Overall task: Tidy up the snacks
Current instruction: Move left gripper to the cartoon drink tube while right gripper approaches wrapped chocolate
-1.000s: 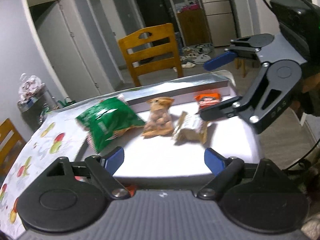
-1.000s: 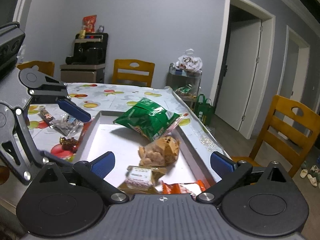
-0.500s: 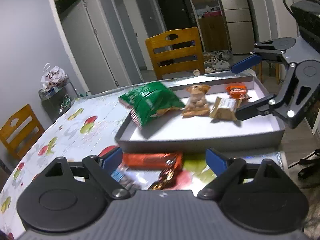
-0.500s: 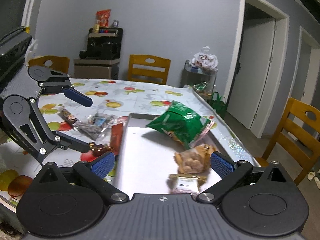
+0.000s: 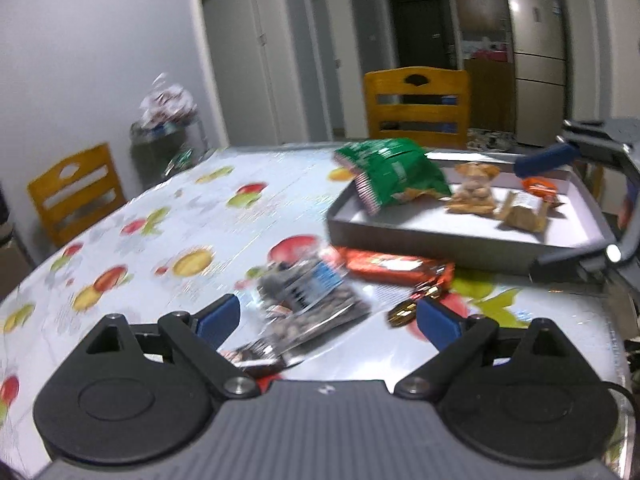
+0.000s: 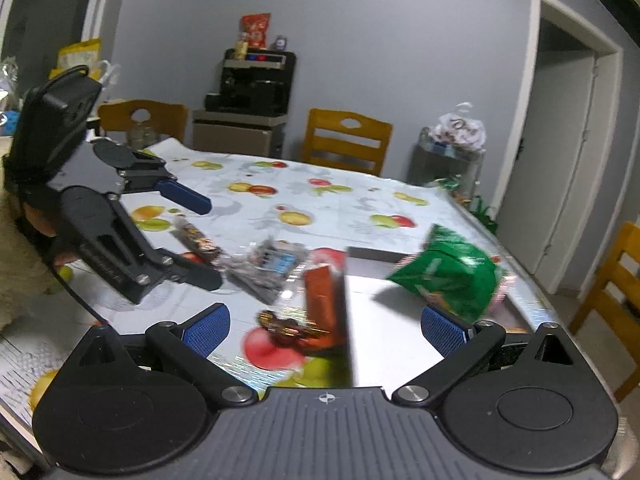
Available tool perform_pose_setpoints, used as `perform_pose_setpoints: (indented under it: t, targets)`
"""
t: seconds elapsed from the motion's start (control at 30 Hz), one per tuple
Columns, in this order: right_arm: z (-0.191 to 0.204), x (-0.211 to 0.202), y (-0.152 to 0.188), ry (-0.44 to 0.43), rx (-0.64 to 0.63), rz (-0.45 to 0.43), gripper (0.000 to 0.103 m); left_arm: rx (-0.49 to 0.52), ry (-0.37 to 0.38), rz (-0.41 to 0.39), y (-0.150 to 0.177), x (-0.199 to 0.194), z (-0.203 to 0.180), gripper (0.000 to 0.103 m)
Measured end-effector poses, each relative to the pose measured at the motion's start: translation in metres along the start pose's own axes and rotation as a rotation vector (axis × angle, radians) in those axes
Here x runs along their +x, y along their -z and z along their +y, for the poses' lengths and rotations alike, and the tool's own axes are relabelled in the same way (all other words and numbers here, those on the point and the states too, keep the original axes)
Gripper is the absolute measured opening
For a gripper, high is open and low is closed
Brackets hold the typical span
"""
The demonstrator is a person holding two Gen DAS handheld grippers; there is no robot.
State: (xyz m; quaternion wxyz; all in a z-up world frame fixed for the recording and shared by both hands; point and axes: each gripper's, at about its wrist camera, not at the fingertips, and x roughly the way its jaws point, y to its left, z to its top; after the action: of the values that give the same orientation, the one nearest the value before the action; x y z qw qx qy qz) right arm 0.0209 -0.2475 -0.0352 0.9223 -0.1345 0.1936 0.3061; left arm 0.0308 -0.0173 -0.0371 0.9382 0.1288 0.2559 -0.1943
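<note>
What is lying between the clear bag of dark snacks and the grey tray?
In the left wrist view, a red-orange wrapped bar lies on the tablecloth between the clear bag and the grey tray's near wall.

- Both views are dim indoor shots with a cool, bluish-grey cast; the light is soft and seems to fall from overhead, though no lamp is in frame.
- The glossy tablecloth (image 5: 168, 216) carries a pale sheen, strongest along its near edge in the left wrist view.
- The white floor of the tray (image 5: 472, 222) is the brightest patch, and the green bag (image 5: 394, 172) casts a soft shadow on it.
- Motion blur smears both pictures: the snack wrappers, chairs and doorways have streaked outlines, and printing on packets is unreadable.
- Fisheye distortion bends door frames and walls toward the edges, and the corners darken.
- The dark doorway (image 5: 420, 28) at the back shows no detail.
</note>
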Motion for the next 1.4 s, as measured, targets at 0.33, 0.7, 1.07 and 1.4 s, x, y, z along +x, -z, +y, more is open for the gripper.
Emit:
perform_pose_setpoints:
  t: [0.33,0.7,1.07,1.4]
  targets:
    - [0.026,0.039,-0.015,-0.082,-0.03,0.063,0.103,-0.115,-0.081,0.064,0.009,0.016,0.026,0.097]
    - [0.024,0.066,-0.011,-0.152,0.014,0.166,0.103,-0.175,-0.039,0.118,0.015,0.055,0.05,0.097]
    - [0.023,0.072,-0.009,-0.181,0.026,0.195,0.102,-0.215,-0.014,0.188,0.018,0.07,0.062,0.101]
    - [0.023,0.073,-0.009,-0.17,0.001,0.171,0.098,-0.156,0.088,0.238,0.029,0.04,0.043,0.101]
